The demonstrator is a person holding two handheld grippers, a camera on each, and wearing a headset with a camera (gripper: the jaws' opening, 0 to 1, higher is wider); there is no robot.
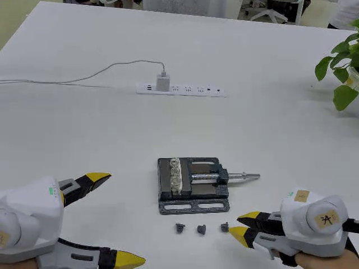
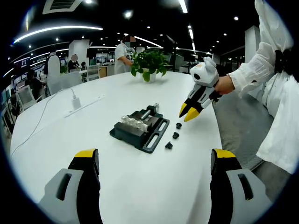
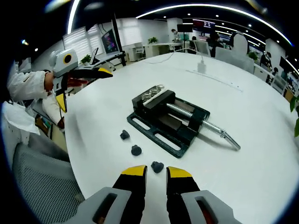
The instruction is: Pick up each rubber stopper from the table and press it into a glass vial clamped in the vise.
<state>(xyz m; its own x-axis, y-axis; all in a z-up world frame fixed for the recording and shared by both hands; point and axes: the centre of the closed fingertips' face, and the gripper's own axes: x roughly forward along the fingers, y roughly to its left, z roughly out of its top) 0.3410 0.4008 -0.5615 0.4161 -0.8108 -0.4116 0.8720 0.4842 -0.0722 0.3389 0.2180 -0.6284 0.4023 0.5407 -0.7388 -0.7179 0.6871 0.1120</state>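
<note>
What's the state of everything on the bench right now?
Vise: clamped shut.
Vials: held upright between its jaws, tops look open.
Stoppers: three, loose on the table.
Left tongs: wide open, empty.
Right tongs: slightly open, empty, tips by the right-hand stopper.
Charger: plugged into the power strip.

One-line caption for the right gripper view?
Right gripper, jaws slightly apart, poised at the nearest rubber stopper of three, in front of the vise clamping glass vials.
</note>
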